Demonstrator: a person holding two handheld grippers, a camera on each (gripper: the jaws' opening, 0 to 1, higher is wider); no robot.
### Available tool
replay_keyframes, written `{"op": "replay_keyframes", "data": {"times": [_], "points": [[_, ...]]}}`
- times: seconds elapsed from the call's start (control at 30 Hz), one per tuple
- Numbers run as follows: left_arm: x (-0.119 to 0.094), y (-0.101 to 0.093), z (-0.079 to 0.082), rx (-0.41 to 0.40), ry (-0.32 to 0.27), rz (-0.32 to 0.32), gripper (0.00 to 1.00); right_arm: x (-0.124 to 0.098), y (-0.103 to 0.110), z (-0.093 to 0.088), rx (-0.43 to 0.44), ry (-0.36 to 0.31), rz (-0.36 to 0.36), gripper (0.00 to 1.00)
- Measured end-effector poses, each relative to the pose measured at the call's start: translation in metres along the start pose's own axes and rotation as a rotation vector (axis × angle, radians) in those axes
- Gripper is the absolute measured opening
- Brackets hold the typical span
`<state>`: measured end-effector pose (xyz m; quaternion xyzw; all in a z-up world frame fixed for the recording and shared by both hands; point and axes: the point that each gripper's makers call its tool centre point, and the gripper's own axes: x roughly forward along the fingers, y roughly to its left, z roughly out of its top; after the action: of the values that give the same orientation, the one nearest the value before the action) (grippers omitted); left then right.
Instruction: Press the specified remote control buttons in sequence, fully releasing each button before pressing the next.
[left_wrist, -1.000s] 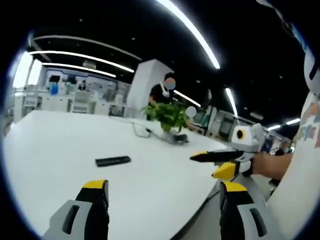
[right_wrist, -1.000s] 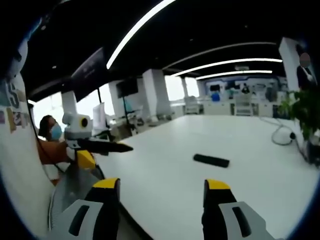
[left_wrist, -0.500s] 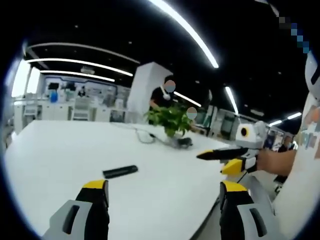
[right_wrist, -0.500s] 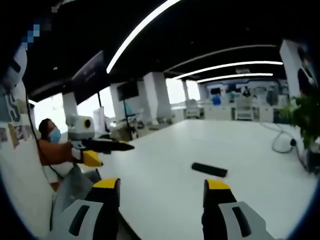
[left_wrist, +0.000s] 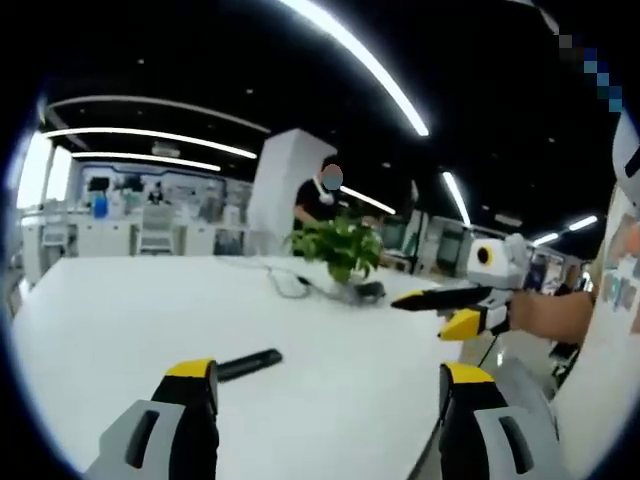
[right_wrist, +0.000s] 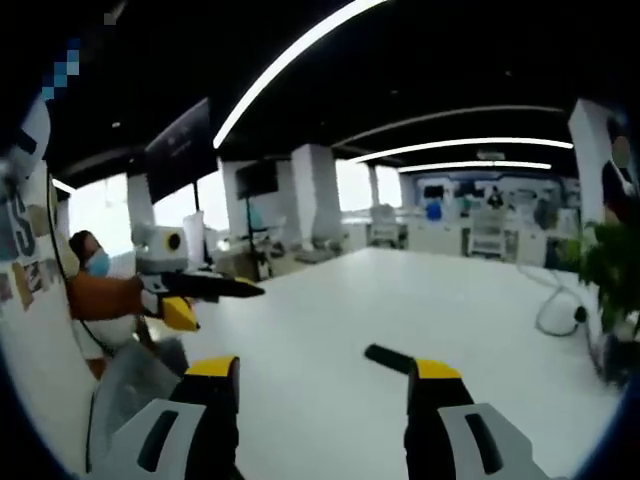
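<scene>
A black remote control (left_wrist: 249, 363) lies flat on the white bench (left_wrist: 120, 320), well short of the potted plant (left_wrist: 340, 243) and the cable (left_wrist: 290, 283) at the far end. In the left gripper view the left tongs (left_wrist: 325, 420) hang over the near part of the bench with their yellow-tipped jaws spread wide and nothing between them; the remote sits just above the left jaw, apart from it. In the right gripper view the right tongs (right_wrist: 322, 415) are likewise spread and empty, and the remote (right_wrist: 388, 358) shows just beside the tip of the right-hand jaw, partly hidden by it. Each pair also appears in the other's view, held up off the bench beside the person's sleeve: the right tongs (left_wrist: 450, 312) seem nearly pressed together there, though at that angle I cannot be sure. No button is legible from here, so the step in hand reads as the approach. To do it well, bring one pair down over the remote with its jaws drawn together into a single narrow point, use the other to steady the remote's end so it does not skid on the smooth bench, press straight down, then lift fully clear before the next button. Keeping the remote inside both views matters throughout.
</scene>
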<state>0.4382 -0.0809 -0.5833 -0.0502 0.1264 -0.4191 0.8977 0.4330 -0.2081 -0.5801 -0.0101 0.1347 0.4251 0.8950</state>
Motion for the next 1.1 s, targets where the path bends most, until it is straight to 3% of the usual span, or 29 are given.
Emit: {"op": "replay_keyframes", "data": {"times": [0.4, 1.1], "points": [[0.012, 0.017, 0.009, 0.032, 0.003, -0.008, 0.94, 0.012, -0.023, 0.014, -0.045, 0.003, -0.006, 0.67], [0.032, 0.04, 0.016, 0.048, 0.015, -0.012, 0.94, 0.033, -0.046, 0.02, -0.057, 0.009, 0.002, 0.67]]}}
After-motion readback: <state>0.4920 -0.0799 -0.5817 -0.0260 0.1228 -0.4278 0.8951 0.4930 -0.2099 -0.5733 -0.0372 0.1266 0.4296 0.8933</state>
